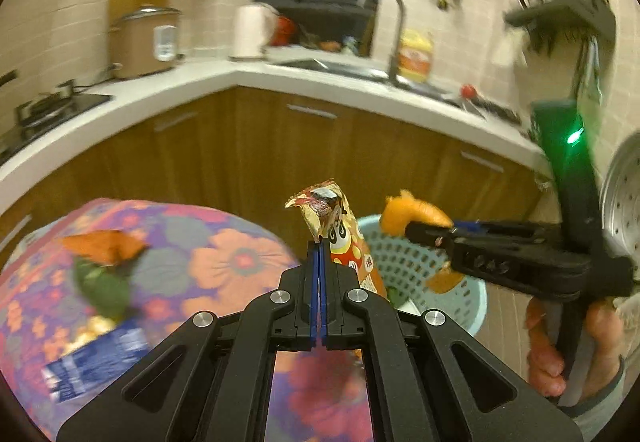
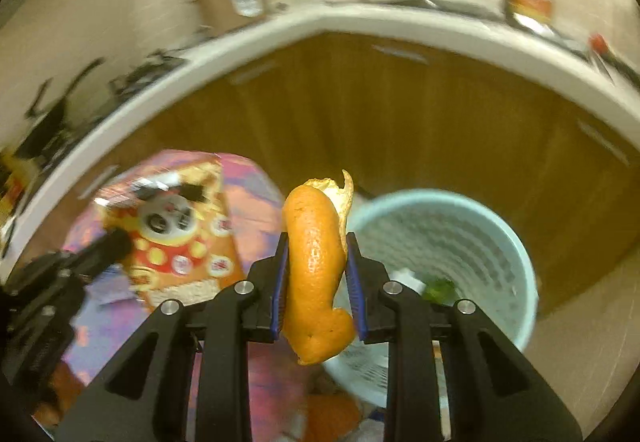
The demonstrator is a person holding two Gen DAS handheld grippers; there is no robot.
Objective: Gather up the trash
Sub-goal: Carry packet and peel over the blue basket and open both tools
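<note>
My left gripper [image 1: 319, 242] is shut on a red and gold snack wrapper [image 1: 340, 230] and holds it up beside the table. It also shows in the right wrist view [image 2: 180, 238], with the left gripper [image 2: 116, 242] on it. My right gripper [image 2: 318, 238] is shut on an orange peel [image 2: 316, 262], held over the near rim of the light blue basket [image 2: 516, 254]. In the left wrist view the right gripper [image 1: 412, 230] holds the peel [image 1: 408, 214] above the basket [image 1: 476, 302]. An orange peel piece [image 1: 100, 246], a green leaf [image 1: 104, 286] and a blue wrapper [image 1: 92, 362] lie on the table.
The round table has a floral cloth [image 1: 224, 262]. The basket holds a green scrap [image 2: 440, 288] and white paper [image 2: 408, 278]. Wooden cabinets [image 1: 280, 146] under a white counter [image 1: 192, 82] curve behind. A metal steamer pot [image 1: 624, 202] is at the right edge.
</note>
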